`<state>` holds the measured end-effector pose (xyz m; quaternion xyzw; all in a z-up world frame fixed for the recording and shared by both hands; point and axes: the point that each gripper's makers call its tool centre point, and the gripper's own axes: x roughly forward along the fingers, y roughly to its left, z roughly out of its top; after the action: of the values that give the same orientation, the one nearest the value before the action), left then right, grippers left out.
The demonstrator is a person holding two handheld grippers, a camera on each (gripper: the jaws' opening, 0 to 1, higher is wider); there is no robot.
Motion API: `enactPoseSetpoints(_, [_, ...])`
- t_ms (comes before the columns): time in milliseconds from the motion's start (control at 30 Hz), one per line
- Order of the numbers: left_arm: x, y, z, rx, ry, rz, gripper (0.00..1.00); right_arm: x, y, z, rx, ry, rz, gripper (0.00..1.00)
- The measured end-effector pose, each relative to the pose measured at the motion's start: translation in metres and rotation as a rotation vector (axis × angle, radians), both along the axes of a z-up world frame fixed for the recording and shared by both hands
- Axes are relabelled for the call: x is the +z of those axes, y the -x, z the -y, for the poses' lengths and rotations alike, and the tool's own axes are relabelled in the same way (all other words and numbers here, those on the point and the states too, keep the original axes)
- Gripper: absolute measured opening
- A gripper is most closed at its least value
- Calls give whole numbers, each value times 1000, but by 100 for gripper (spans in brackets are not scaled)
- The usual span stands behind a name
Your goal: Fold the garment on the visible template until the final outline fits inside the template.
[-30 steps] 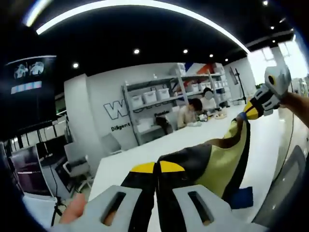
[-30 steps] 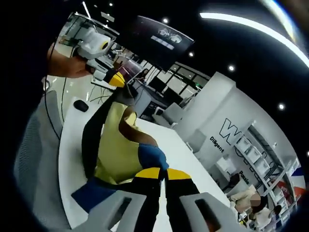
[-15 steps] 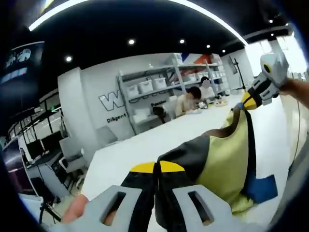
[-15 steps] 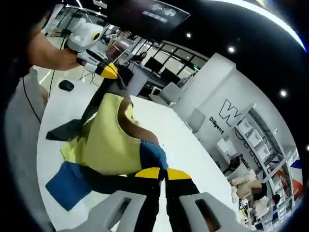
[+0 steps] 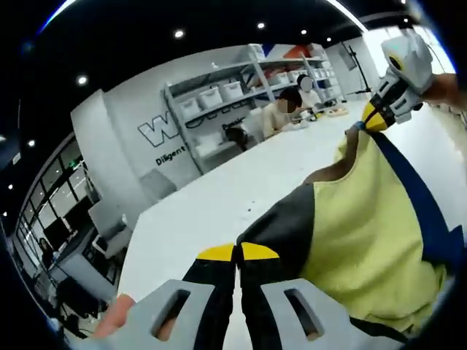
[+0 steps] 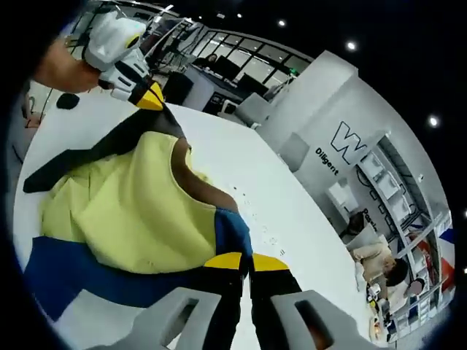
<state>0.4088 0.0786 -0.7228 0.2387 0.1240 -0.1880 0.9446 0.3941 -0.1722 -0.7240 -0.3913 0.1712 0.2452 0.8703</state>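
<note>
A yellow garment [image 5: 361,219] with a dark grey shoulder, a dark collar and blue panels hangs stretched between my two grippers above a white table [image 5: 211,211]. My left gripper [image 5: 237,253] is shut on its grey shoulder; it appears again at the top left of the right gripper view [image 6: 151,97]. My right gripper [image 6: 246,261] is shut on the blue shoulder of the garment [image 6: 131,211]; it appears at the top right of the left gripper view [image 5: 373,117]. The lower part of the garment spreads over the table [image 6: 248,182].
A person sits at the far end of the long table [image 5: 281,117]. Shelving with white bins [image 5: 219,95] stands against a grey wall with large letters. Desks, monitors and chairs [image 6: 219,80] line the far side of the room.
Both grippers have come down toward the table with the garment still held. The garment now spreads wider and flatter over the tabletop instead of hanging bunched.
</note>
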Motion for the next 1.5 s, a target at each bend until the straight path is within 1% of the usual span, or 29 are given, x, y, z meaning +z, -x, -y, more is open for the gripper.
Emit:
enactPoseSetpoints(100, [-3, -16, 0, 4, -9, -1, 0, -6, -14, 4, -29, -6, 5, 0])
enactPoseSetpoints(167, [-7, -29, 0, 9, -21, -8, 0, -10, -27, 6, -53, -37, 6, 0])
enactPoseSetpoints(233, [-11, -42, 0, 11, -39, -10, 0, -16, -39, 8, -76, -63, -9, 0])
enactPoseSetpoints(267, [-13, -49, -1, 13, -42, -14, 0, -20, -46, 7, -83, -85, -22, 0])
enactPoseSetpoints(300, [-14, -52, -2, 17, -43, -17, 0, -21, -48, 7, -86, -100, -27, 0])
enactPoseSetpoints(333, [-18, -59, -4, 28, -44, -27, 0, -25, -53, 5, -98, -154, -49, 0])
enactPoseSetpoints(367, [-20, -64, -5, 32, -45, -28, 0, -28, -57, 4, -106, -179, -60, 0])
enactPoseSetpoints(400, [-24, -71, -7, 40, -53, -31, 0, -31, -64, 7, -112, -160, -51, 0])
enactPoseSetpoints(467, [-33, -81, -7, 43, -58, -42, 0, -44, -74, 10, -144, -192, -88, 0])
enactPoseSetpoints(567, [-48, -93, -4, 45, -81, -59, 0, -54, -85, 12, -173, -200, -90, 0])
enactPoseSetpoints(733, [-65, -104, -3, 46, -144, -53, 0, -72, -102, 14, -222, -154, -65, 0])
enactPoseSetpoints(800, [-70, -108, -2, 50, -148, -48, 0, -77, -105, 14, -235, -150, -66, 0])
enactPoseSetpoints(833, [-73, -110, -1, 53, -149, -46, 0, -80, -109, 17, -264, -125, -40, 0])
enactPoseSetpoints(900, [-80, -111, 2, 46, -157, -50, 0, -86, -112, 15, -272, -113, -50, 0])
enactPoseSetpoints(933, [-86, -111, 2, 38, -178, -62, 0, -91, -112, 15, -278, -108, -62, 0])
enactPoseSetpoints(967, [-98, -108, 4, 28, -183, -103, 0, -102, -110, 13, -288, -125, -120, 0])
enactPoseSetpoints(1000, [-109, -105, 6, 20, -155, -157, 0, -108, -107, 11, -291, -151, -156, 0])
enactPoseSetpoints(1033, [-118, -102, 1, 45, -167, -202, 0, -114, -105, 12, -302, -153, -181, 0])
enactPoseSetpoints(1067, [-117, -105, -2, 58, -184, -182, 0, -116, -105, 15, -313, -138, -181, 0])
enactPoseSetpoints(1100, [-118, -105, -1, 49, -174, -183, 0, -116, -106, 15, -309, -136, -178, 1])
enactPoseSetpoints(1133, [-122, -103, 0, 53, -150, -212, 0, -120, -103, 13, -303, -143, -198, 4])
enactPoseSetpoints(1167, [-125, -102, -1, 51, -157, -227, 0, -124, -100, 11, -295, -150, -223, 9])
enactPoseSetpoints(1200, [-128, -102, -1, 47, -161, -237, 0, -128, -98, 12, -300, -143, -241, 12])
enactPoseSetpoints(1233, [-130, -99, -3, 55, -169, -257, 0, -128, -98, 14, -310, -145, -239, 11])
enactPoseSetpoints(1267, [-125, -99, -4, 61, -167, -241, 0, -127, -96, 15, -318, -150, -244, 8])
enactPoseSetpoints(1333, [-116, -101, -3, 67, -139, -227, 0, -122, -92, 16, -322, -156, -243, 5])
enactPoseSetpoints(1367, [-110, -102, -4, 67, -141, -205, 0, -117, -91, 18, -324, -161, -233, 4])
enactPoseSetpoints(1433, [-104, -102, -4, 64, -115, -204, 0, -106, -91, 16, -319, -209, -221, 4])
enactPoseSetpoints(1500, [-98, -101, -5, 68, -101, -197, 0, -97, -91, 16, -322, -232, -210, 3])
